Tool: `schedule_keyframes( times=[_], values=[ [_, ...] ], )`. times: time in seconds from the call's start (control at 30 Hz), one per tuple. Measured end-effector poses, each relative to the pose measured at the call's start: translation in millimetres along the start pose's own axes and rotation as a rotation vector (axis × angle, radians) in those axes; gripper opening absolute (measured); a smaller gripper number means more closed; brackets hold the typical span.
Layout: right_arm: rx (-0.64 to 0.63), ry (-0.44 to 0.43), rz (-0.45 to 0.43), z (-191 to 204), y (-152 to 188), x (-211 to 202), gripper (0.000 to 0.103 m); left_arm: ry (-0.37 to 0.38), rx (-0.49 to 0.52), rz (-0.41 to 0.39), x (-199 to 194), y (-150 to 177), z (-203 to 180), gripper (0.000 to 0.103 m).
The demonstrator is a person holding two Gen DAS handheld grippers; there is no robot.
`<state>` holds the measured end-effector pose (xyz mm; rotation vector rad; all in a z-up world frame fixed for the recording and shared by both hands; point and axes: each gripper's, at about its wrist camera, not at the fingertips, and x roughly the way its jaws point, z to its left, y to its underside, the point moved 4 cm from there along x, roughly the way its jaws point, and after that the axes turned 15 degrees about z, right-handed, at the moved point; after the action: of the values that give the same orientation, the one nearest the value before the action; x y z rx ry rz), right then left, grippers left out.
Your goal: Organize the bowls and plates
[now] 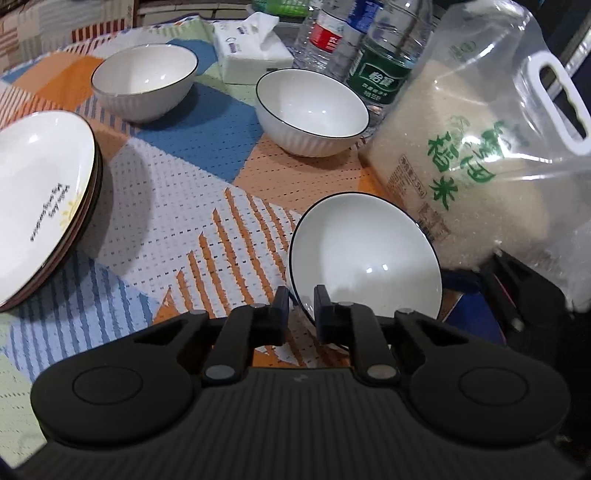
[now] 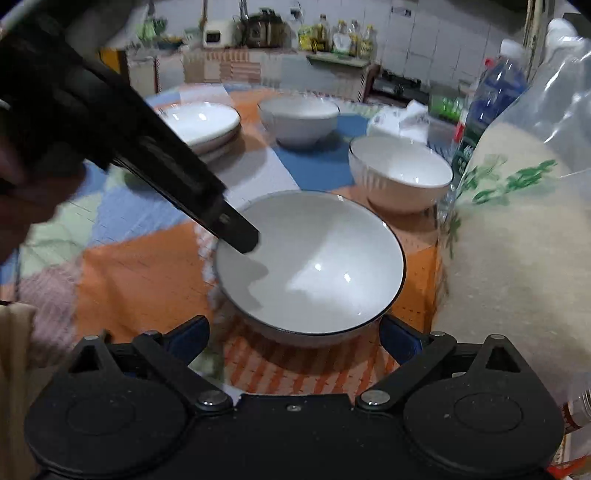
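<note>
Clamped on the near rim of a white bowl (image 1: 365, 254), the left gripper (image 1: 302, 299) has one finger inside the dark-edged lip and the other outside it, the jaws drawn close together with the rim between them. That bowl is tipped up toward the left wrist camera, its inside facing the lens, and it sits just beside a clear bag of rice (image 1: 476, 162) with green lettering. From the right wrist view the same bowl (image 2: 317, 266) lies directly ahead of the right gripper (image 2: 293, 332), whose jaws are spread wide, one blue pad on either side of the bowl's near edge; whether the pads touch the bowl cannot be told. The left gripper's finger (image 2: 240, 236) reaches in over the bowl's left rim.

Two more ribbed white bowls stand upright farther back on the patchwork tablecloth (image 1: 177, 206): one (image 1: 312, 110) close to the rice bag and a green-labelled water bottle (image 1: 384, 70), the other (image 1: 146, 81) well apart to the left. A stack of white plates (image 1: 40, 199) with dark rims rests at the left edge of the table, the top one bearing small print and a yellow motif. Behind the bowls are a tissue pack (image 1: 251, 48) and a red-labelled bottle (image 1: 328, 33).
</note>
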<state>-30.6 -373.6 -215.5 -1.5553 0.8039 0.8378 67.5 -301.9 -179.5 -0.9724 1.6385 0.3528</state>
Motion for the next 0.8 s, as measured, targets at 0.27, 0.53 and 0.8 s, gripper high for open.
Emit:
schedule_keyframes(
  times=[0.27, 0.53, 0.8],
  values=[
    [0.048, -0.023, -0.011, 0, -16, 16, 0.1, -0.039, 0.027, 0.017, -6, 7, 5, 0.013],
    [-0.074, -0.037, -0.047, 24, -34, 5, 0.1, -0.048, -0.034, 0.019, -36, 20, 33, 0.014],
    [-0.207, -0.106, -0.086, 71, -59, 2, 0.1, -0.064, -0.115, 0.024, -76, 50, 85, 0.014]
  ],
)
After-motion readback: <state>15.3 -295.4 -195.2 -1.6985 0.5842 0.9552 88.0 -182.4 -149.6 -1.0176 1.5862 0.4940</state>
